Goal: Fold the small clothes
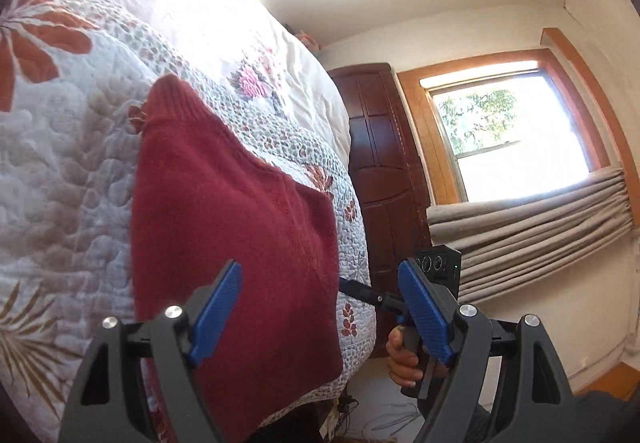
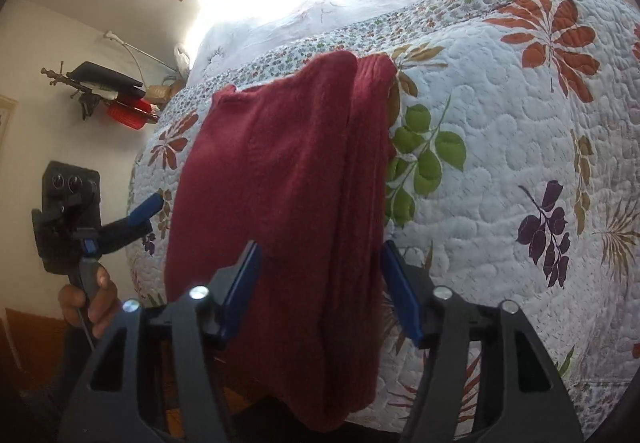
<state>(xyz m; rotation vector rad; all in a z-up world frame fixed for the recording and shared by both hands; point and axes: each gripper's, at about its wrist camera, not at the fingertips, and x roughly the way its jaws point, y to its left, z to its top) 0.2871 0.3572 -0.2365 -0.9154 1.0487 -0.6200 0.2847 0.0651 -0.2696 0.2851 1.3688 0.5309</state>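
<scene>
A dark red knit sweater [image 1: 236,211] lies folded lengthwise on the floral quilt [image 1: 68,147] near the bed's edge. In the right wrist view the sweater [image 2: 280,171] has a sleeve folded along its right side. My left gripper [image 1: 320,269] is open, hovering over the sweater's near end, with one blue pad [image 1: 218,307] above the cloth. My right gripper [image 2: 320,249] is also open, its fingers on either side of the sweater's near part. Each gripper shows in the other's view, held by a hand [image 1: 404,355]: the right gripper [image 1: 436,271] and the left gripper [image 2: 120,227].
A white flowered blanket [image 1: 280,83] covers the far part of the bed. A dark wooden wardrobe [image 1: 384,163] stands beside the bed, with a window [image 1: 508,135] and gathered curtain [image 1: 532,227] beyond it. A wall shelf [image 2: 108,91] holds small items.
</scene>
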